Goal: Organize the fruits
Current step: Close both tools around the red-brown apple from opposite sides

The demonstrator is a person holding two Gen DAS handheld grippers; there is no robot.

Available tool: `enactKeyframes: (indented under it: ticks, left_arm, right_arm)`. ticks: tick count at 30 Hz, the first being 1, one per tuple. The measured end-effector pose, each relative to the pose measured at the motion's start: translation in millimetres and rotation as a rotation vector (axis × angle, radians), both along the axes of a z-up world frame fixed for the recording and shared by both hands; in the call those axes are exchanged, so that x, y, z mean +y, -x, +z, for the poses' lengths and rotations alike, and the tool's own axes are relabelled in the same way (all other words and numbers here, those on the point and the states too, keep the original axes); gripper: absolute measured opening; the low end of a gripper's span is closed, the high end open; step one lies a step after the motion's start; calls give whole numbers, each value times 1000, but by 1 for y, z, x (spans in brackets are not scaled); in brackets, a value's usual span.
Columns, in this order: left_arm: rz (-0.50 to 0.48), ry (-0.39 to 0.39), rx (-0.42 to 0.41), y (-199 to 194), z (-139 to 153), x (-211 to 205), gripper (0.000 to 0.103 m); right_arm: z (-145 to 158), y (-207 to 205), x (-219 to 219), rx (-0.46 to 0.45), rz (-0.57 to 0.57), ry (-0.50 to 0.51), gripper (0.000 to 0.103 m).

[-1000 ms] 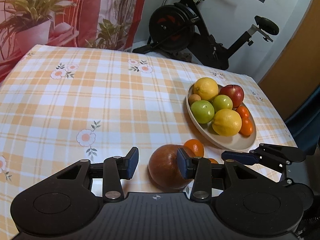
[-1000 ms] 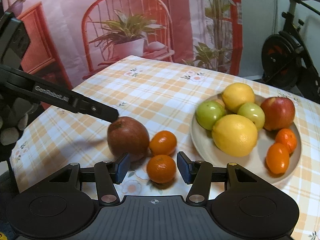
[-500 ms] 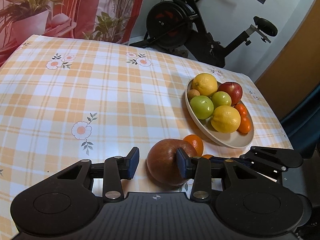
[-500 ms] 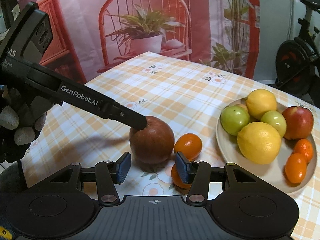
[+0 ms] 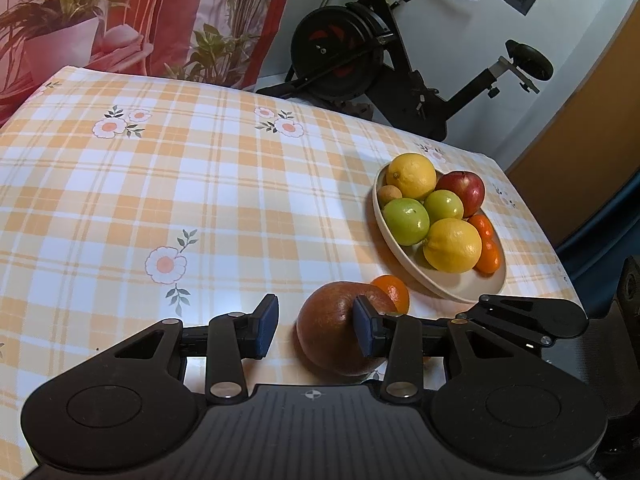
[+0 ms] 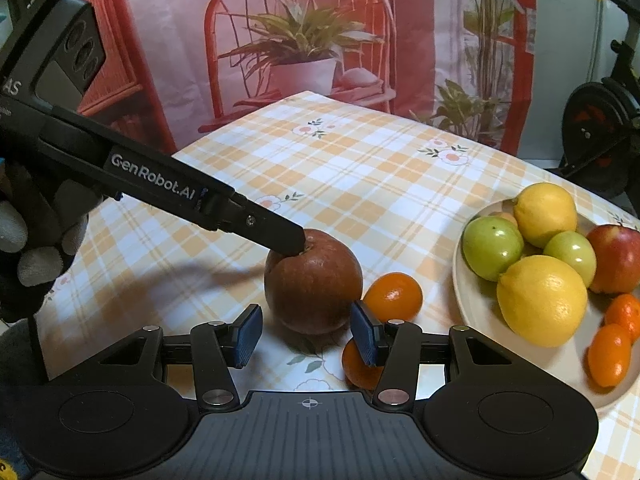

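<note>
Now big brown-red fruit [image 6: 313, 285] sits on desk [image 5: 200, 200] just left of bowl [image 5: 472, 294], two tangerines beside it. Left gripper [image 5: 316, 330] wide, one pad touching fruit top. Right gripper [image 6: 306, 334] wide, empty, just short of fruit. Likely firm, heavy, smooth, prone to roll: grip across widest middle.

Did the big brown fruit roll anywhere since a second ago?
Cannot tell. Both cameras moved, so the views shift. The big brown fruit sits beside the orange on the tablecloth, as before.
</note>
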State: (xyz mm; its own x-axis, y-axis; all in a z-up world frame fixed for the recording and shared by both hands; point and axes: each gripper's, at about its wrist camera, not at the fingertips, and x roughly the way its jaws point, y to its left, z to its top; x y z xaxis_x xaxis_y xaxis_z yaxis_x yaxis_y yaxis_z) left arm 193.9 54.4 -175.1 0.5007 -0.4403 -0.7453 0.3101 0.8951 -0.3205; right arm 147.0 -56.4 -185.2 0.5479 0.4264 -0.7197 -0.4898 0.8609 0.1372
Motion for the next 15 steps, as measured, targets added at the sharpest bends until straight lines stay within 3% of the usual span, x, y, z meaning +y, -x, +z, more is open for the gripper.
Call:
enactKeyframes:
  ticks: [10,15]
  left_arm:
    - [25,25,6,-6,-2,12,44]
    - [16,77,40,-9,-6,17,44]
  right_arm:
    - [-8,-11,9,6,12,27,47]
    - [-9,-14,10,14,10,24,48]
